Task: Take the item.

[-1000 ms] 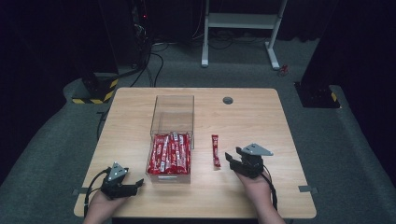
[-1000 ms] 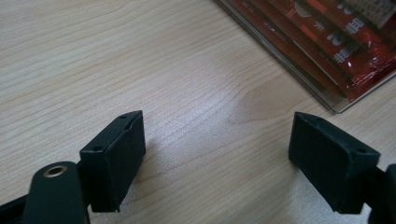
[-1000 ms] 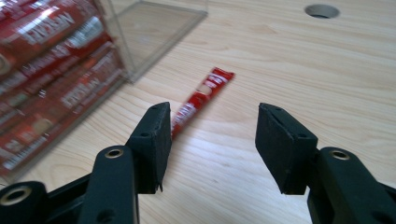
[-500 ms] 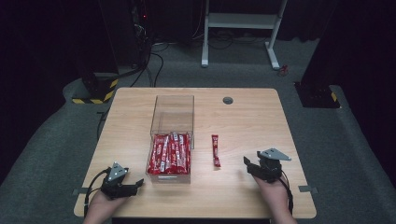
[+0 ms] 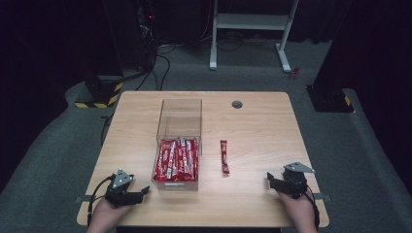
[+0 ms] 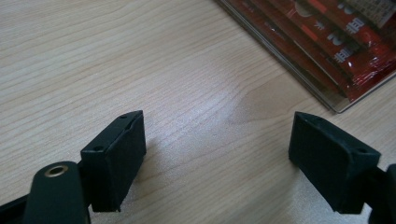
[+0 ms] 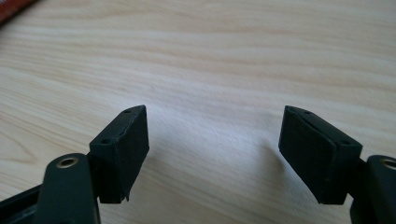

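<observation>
the right gripper [image 5: 273,180] is resting low at the table's [image 5: 262,131] near right edge, jaws apart and just been opening, nothing between them. a single red sachet [image 5: 224,156] is lying well apart from it, beside the clear box [image 5: 179,145] of sachets. the left gripper [image 5: 141,191] is sitting wide open near the box's front corner.

Both grippers matte black: left gripper [image 5: 127,190], right gripper [image 5: 283,182]. Each has a grey triangular top plate, black trailing cable, blocky jaw pads with small screw holes, and brass rivet at jaw arm.
</observation>
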`<action>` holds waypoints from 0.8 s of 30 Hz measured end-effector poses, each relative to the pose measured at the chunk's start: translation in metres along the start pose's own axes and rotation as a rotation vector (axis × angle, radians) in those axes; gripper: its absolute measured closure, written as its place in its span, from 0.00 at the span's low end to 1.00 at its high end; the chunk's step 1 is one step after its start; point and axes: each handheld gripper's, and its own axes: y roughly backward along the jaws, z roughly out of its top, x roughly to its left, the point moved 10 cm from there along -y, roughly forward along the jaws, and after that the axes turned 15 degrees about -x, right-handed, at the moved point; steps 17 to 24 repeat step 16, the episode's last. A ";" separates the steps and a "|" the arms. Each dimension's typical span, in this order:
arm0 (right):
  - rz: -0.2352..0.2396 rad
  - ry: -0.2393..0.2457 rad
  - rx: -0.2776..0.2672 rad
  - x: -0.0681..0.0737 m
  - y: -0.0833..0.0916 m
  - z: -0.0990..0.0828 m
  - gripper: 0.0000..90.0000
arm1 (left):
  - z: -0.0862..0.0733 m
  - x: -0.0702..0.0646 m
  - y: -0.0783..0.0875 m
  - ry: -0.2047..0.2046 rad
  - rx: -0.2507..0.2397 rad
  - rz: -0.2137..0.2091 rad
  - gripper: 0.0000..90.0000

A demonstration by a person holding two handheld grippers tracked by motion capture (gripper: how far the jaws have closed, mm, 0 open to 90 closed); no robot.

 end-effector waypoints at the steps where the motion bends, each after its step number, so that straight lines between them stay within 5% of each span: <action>1: -0.022 0.008 0.008 -0.003 0.000 -0.003 0.27 | 0.000 0.000 0.000 0.000 0.000 0.000 0.21; 10: -0.034 -0.010 0.021 -0.002 -0.003 -0.005 0.16 | 0.000 0.000 0.000 0.001 0.002 -0.001 0.21; 24: -0.040 -0.010 0.023 0.001 -0.008 -0.003 0.15 | 0.000 0.000 0.000 0.005 -0.001 0.003 0.21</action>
